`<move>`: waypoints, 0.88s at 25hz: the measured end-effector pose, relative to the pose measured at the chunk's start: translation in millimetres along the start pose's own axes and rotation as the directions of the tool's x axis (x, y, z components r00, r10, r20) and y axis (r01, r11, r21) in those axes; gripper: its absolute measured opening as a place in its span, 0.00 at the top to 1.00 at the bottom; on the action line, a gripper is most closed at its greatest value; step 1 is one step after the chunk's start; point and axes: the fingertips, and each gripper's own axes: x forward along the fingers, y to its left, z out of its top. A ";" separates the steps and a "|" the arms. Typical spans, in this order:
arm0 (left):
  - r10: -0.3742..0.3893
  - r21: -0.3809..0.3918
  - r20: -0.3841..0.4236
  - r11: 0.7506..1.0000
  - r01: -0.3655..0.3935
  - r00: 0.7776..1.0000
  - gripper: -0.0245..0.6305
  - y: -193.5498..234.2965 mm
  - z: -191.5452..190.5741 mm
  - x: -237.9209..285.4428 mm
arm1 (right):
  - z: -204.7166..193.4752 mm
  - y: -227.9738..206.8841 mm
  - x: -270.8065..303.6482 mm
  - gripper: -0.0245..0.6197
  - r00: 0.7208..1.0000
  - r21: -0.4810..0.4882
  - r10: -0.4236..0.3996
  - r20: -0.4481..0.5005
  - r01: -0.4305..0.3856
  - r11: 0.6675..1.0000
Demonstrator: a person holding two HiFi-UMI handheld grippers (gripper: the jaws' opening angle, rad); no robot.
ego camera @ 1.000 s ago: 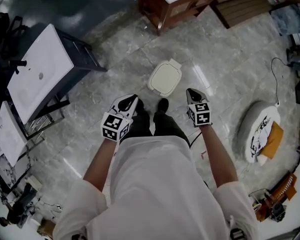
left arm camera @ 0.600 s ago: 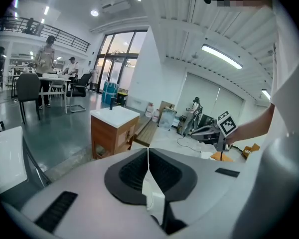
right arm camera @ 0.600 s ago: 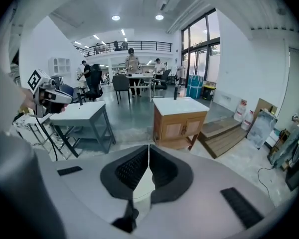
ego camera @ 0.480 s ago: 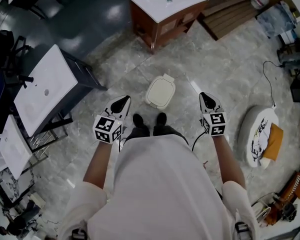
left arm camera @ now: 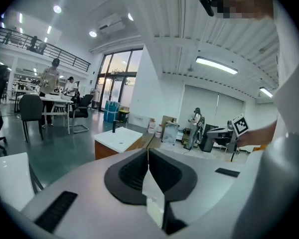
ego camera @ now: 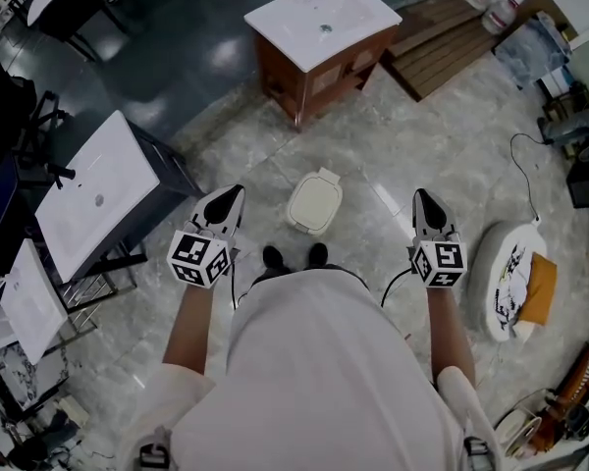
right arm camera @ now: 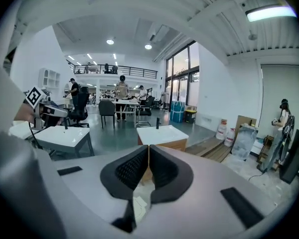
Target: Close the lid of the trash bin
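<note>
The trash bin [ego camera: 314,204] is a small cream-white bin on the marble floor, just ahead of the person's shoes, and its lid lies flat and shut. My left gripper [ego camera: 232,196] hangs to the bin's left and well above it, jaws together and empty. Level with it, my right gripper [ego camera: 424,200] hangs well to the bin's right and is also shut on nothing. In both gripper views the dark pads [left arm camera: 134,171] [right arm camera: 162,171] meet in a thin line and face across the hall; the bin is not in either.
A wooden vanity with a white sink [ego camera: 324,18] stands beyond the bin, and a wooden pallet [ego camera: 442,52] lies to its right. A dark stand with a white sink top [ego camera: 93,194] is at the left. A round white cushion-like thing [ego camera: 510,268] and a cable [ego camera: 525,175] lie at the right.
Both grippers have risen and spread apart, away from the bin. The head view has lifted, so the bin looks smaller and farther off. Its lid stays shut throughout.
</note>
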 end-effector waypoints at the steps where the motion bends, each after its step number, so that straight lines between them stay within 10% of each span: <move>1: 0.004 0.004 0.013 1.000 -0.004 1.000 0.93 1.2 6.0 -1.2 | 5.3 -2.2 -3.4 0.91 1.000 -0.008 -0.011 0.016 0.011 1.000; 22: 0.026 0.052 0.087 0.998 -0.031 0.996 0.93 7.1 34.9 -0.5 | 43.3 -19.3 -30.8 0.91 0.987 -0.043 -0.076 0.141 0.083 0.996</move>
